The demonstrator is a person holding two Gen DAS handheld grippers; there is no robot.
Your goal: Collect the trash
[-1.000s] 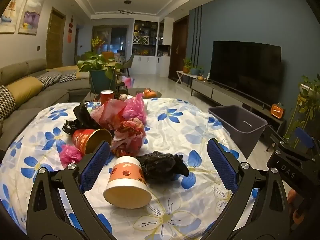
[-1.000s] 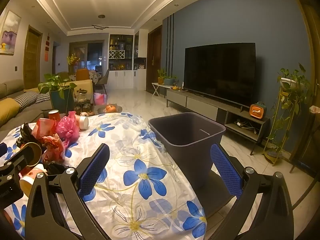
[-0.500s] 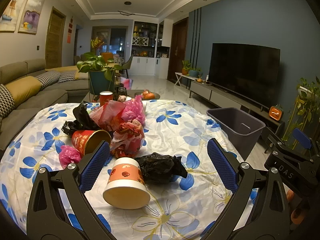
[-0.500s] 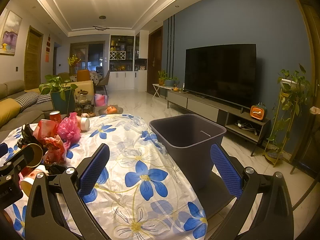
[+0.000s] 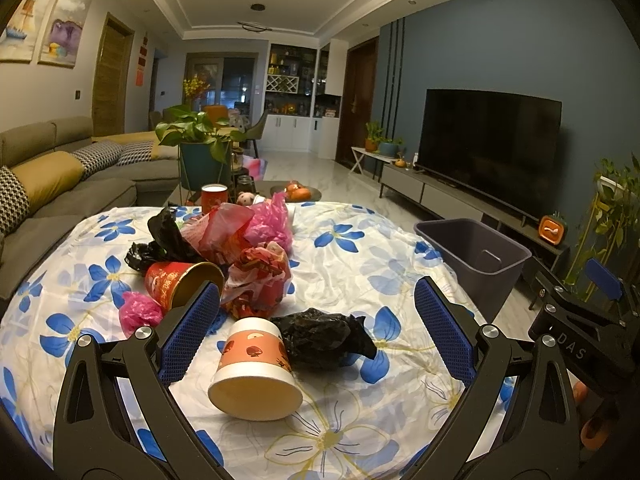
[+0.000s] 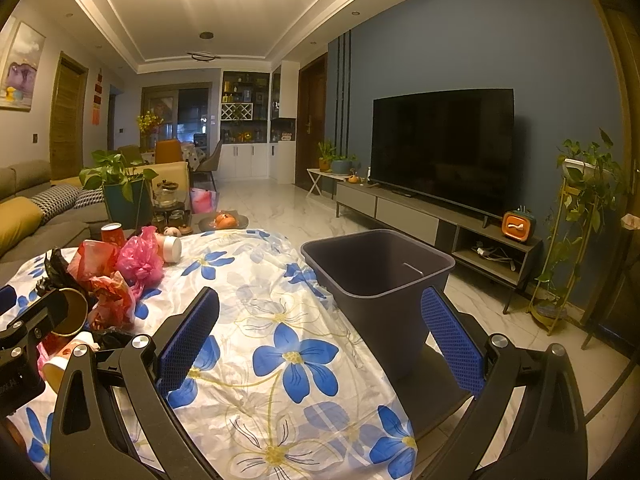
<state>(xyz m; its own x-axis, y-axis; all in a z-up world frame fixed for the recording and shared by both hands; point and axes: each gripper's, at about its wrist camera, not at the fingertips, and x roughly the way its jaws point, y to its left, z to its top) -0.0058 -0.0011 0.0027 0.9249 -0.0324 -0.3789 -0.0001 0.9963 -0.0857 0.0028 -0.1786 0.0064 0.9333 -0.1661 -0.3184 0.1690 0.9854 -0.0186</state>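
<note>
Left gripper (image 5: 316, 322), which you hold spread wide and empty, frames the tipped paper cup (image 5: 255, 370) and black bag (image 5: 324, 338) on the floral tablecloth (image 5: 360, 264); your right gripper (image 6: 320, 334), equally wide, faces the grey bin (image 6: 378, 280) beside the table.

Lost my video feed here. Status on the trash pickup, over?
Left gripper open, over paper cup lying beside black bag. Right gripper open, empty. Bin empty beside table. Path clear.

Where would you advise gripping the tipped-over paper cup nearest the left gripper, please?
Grip the paper cup across its orange-banded side walls. It lies on its side, base toward the camera, between the left gripper's open jaws, so come straight forward and low, stopping short of the black bag at its mouth.
</note>
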